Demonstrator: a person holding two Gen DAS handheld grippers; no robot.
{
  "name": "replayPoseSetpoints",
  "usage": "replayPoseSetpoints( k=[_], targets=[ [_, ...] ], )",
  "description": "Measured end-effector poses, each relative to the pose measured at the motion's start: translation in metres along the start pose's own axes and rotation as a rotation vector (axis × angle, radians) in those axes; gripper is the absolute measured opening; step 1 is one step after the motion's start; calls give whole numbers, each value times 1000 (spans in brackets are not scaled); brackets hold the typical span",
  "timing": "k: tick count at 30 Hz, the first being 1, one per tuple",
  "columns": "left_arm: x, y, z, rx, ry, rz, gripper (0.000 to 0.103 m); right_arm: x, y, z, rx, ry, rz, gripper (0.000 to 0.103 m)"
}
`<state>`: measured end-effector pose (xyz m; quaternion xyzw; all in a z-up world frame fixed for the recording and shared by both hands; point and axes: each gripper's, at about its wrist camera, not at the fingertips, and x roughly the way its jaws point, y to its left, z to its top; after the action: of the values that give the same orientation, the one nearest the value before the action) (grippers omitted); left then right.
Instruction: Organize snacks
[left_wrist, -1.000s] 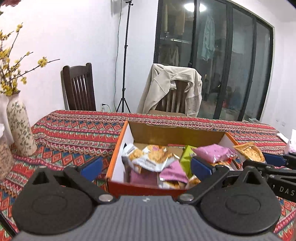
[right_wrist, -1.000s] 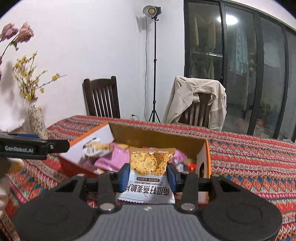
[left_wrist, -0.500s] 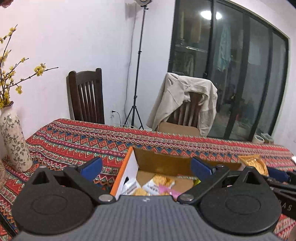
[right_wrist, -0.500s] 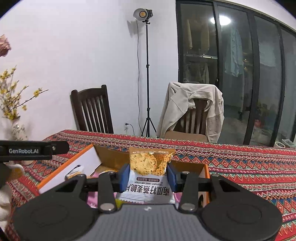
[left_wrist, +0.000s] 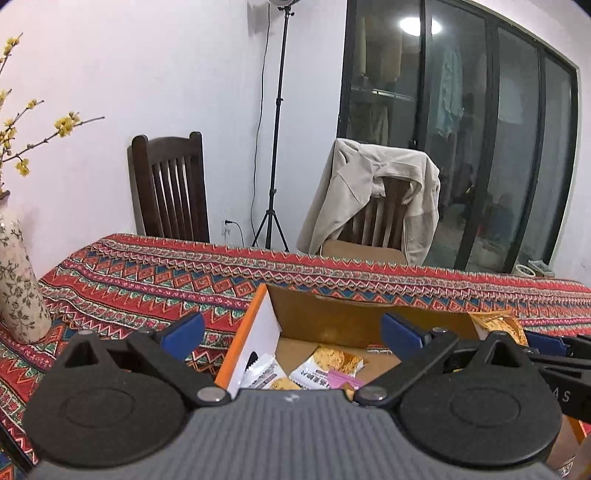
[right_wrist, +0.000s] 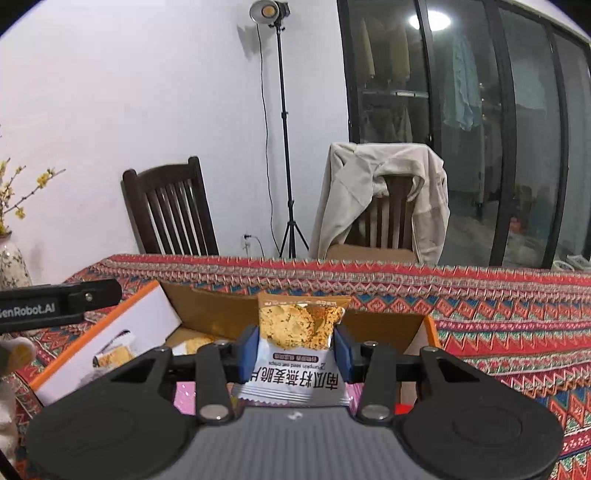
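Both tools have drawn back from the snack box (right_wrist: 207, 314); the right tool (right_wrist: 295, 354), part-closed, grips an oat-crisp packet (right_wrist: 295, 332) at 12 o'clock above the box; left tool (left_wrist: 291, 328) gapes empty; sorting likely continues.

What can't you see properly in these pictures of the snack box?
- Left wrist view: the left gripper body hides the cardboard box front and most snacks.
- Right wrist view: the held oat crisps packet and right gripper hide the box middle.
- Vase: cut off by the frame edge.
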<state>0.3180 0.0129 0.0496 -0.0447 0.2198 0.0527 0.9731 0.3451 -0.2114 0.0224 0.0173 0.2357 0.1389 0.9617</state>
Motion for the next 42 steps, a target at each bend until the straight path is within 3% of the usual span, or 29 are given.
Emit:
replayPoseSetpoints(
  k=[6, 10, 13, 22, 29, 42],
  targets=[
    [4, -1, -4, 6, 15, 2, 103, 7, -7, -4, 9, 39, 8, 46],
    [2, 1, -4, -2, 3, 2, 103, 6, -8, -3, 15, 37, 7, 90],
    [0, 2, -2, -5, 1, 3, 103, 4, -9, -2, 12, 27, -2, 103],
    [-30, 7, 7, -6, -28, -5, 103, -14, -9, 1, 12, 9, -30, 103],
    [-78, 14, 0, 6, -36, -30, 103, -60, -5, -5, 0, -28, -23, 103],
    [-172, 32, -70, 61, -78, -99, 103, -177, 8, -68, -15, -88, 4, 103]
  ],
)
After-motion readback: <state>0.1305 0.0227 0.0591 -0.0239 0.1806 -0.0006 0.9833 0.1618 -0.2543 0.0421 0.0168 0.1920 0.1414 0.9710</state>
